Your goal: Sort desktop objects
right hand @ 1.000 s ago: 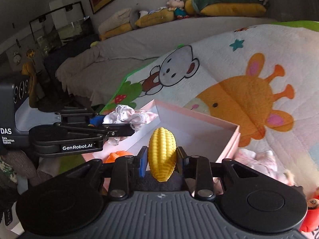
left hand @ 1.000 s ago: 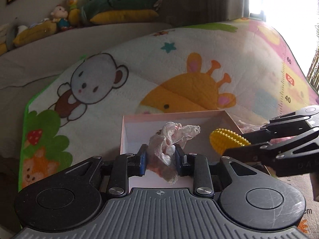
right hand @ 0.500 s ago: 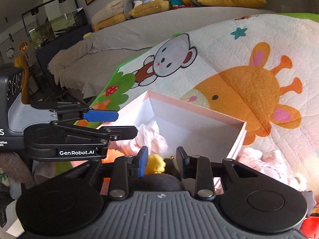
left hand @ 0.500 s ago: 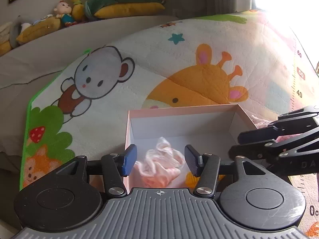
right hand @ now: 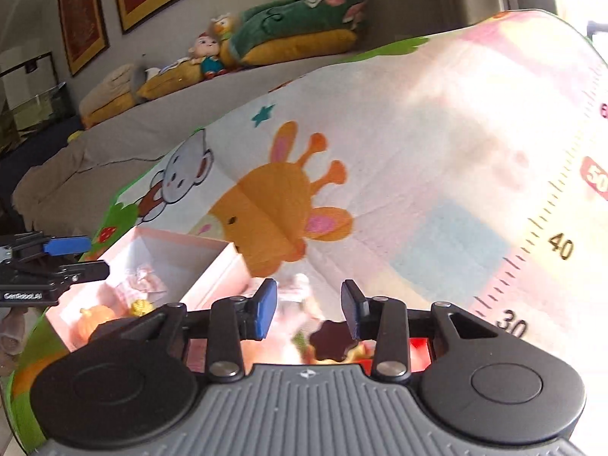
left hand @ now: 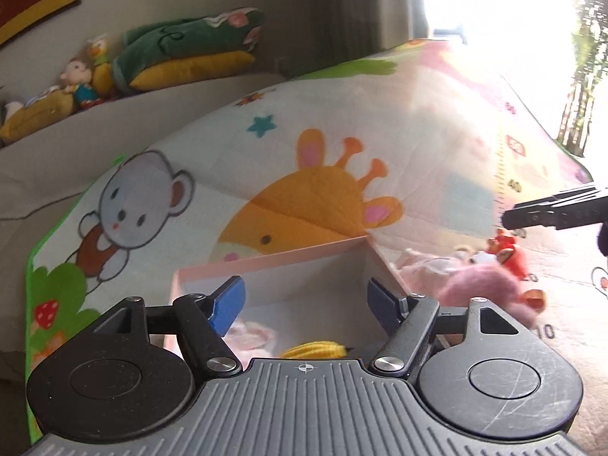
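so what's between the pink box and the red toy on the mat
A pale pink cloth and a fuzzy pink plush lie between the pink box and red toy, seen in the left wrist view.

The mat (left hand: 380,140) looks like soft quilted cloth; the box (left hand: 311,277) is matt pink card; the corn (left hand: 315,350) is bumpy yellow plastic; the pink toy (left hand: 482,285) is fuzzy.

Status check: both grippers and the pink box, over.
Left gripper opening, empty, over pink box. Right gripper opening, empty, above loose toys beside box. Corn and crumpled cloth in box. Nothing blocking.
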`<state>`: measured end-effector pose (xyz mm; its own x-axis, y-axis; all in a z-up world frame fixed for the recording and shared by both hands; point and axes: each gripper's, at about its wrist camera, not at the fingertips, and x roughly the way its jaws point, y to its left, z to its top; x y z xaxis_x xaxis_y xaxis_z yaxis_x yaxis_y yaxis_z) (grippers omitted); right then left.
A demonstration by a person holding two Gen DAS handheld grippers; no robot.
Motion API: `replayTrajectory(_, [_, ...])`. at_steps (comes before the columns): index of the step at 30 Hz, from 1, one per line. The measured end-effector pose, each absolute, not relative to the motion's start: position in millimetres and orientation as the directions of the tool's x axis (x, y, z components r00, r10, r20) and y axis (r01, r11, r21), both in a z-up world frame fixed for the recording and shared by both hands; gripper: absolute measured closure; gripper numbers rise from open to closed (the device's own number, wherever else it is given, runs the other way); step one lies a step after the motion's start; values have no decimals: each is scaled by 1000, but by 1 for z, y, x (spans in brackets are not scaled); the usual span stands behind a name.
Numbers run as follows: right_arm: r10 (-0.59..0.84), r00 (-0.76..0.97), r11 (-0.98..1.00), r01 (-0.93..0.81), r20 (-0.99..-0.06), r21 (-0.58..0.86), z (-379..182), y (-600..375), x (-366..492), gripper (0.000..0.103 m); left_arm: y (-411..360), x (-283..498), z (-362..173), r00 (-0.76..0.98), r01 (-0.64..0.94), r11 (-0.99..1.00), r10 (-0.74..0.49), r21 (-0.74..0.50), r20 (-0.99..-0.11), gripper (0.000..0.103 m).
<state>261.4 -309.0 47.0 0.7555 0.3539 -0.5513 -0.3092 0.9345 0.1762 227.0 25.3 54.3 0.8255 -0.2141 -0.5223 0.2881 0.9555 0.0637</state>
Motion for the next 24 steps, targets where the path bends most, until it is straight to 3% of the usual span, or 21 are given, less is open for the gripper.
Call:
replayTrajectory(5, [287, 782, 958, -222, -554, 183, 38, -348, 255, 63, -32, 214, 60, 792, 460, 885, -369, 78, -486, 13])
replayTrajectory(11, [281, 767, 959, -205, -578, 194, 17, -359, 249, 61, -80, 211, 48, 736, 557, 826, -441, 89, -515, 12])
replayTrajectory(21, [312, 755, 937, -143, -576, 320, -4, -355, 269, 54, -111, 180, 10, 611, 670, 741, -518, 44, -598, 19])
replayTrajectory(24, [362, 764, 930, -259, -534, 260, 9, -333, 265, 54, -108, 175, 6, 597, 672, 740, -531, 15, -601, 25])
